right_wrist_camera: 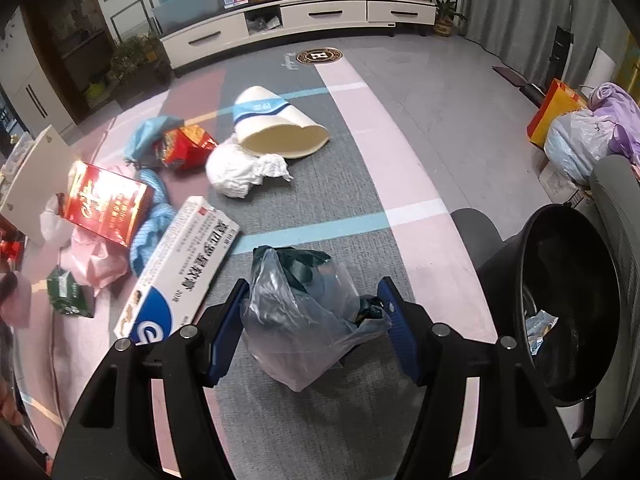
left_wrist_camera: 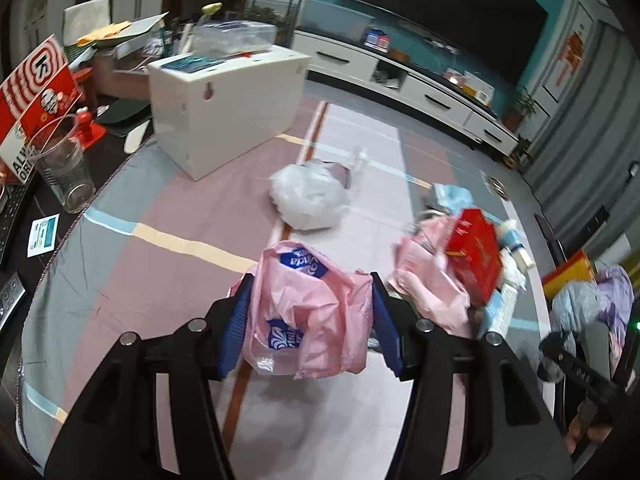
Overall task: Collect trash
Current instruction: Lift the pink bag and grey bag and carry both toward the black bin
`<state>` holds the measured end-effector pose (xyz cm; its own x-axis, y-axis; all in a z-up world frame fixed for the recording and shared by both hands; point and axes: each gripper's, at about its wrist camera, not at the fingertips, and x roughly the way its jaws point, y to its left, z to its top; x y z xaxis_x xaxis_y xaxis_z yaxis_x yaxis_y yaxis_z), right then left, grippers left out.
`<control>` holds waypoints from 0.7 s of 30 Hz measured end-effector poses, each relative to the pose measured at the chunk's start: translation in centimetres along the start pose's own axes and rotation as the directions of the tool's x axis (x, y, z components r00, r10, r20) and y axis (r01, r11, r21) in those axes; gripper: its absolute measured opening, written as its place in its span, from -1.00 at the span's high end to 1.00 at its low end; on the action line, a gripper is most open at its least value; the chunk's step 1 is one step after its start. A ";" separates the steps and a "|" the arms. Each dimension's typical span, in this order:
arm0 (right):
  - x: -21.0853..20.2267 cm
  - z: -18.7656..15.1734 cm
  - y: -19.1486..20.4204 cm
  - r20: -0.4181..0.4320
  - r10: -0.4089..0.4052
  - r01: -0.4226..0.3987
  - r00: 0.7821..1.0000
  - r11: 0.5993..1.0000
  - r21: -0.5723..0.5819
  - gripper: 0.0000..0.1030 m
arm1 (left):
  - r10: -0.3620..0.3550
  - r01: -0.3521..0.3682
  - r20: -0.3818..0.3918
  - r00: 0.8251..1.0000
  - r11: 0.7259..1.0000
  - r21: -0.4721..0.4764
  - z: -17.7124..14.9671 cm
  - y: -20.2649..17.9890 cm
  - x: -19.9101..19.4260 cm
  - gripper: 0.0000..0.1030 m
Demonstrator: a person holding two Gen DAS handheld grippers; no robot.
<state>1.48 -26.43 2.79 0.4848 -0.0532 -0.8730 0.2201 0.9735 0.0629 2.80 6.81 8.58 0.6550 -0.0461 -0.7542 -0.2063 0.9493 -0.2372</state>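
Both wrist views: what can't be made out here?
- Left wrist view: the red rectangular carton is motion-blurred, its print unreadable.
- Right wrist view: most of the black round bin's contents are lost in shadow.
- Right wrist view: whether the right tool pinches the clear plastic bag holding dark scraps; its fingers flank it.
- Left wrist view: same for the left tool and the pink plastic bag.
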 end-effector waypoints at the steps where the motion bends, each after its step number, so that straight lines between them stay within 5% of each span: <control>1: -0.1 0.0 0.0 0.003 0.009 -0.009 1.000 1.000 0.002 -0.26 | -0.007 0.007 -0.001 1.000 1.000 0.012 -0.2 -0.4 -0.2 -0.09; 21: -1.9 -0.4 2.9 0.067 0.079 -0.076 0.995 0.996 -0.043 -0.26 | -0.035 0.039 -0.031 0.999 0.990 0.139 -2.2 -3.9 0.1 -0.10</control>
<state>0.80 -23.41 4.45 0.5560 0.0092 -0.8311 0.1454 0.9834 0.1082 2.09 2.43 8.06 0.6391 -0.0887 -0.7640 -0.0777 0.9808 -0.1789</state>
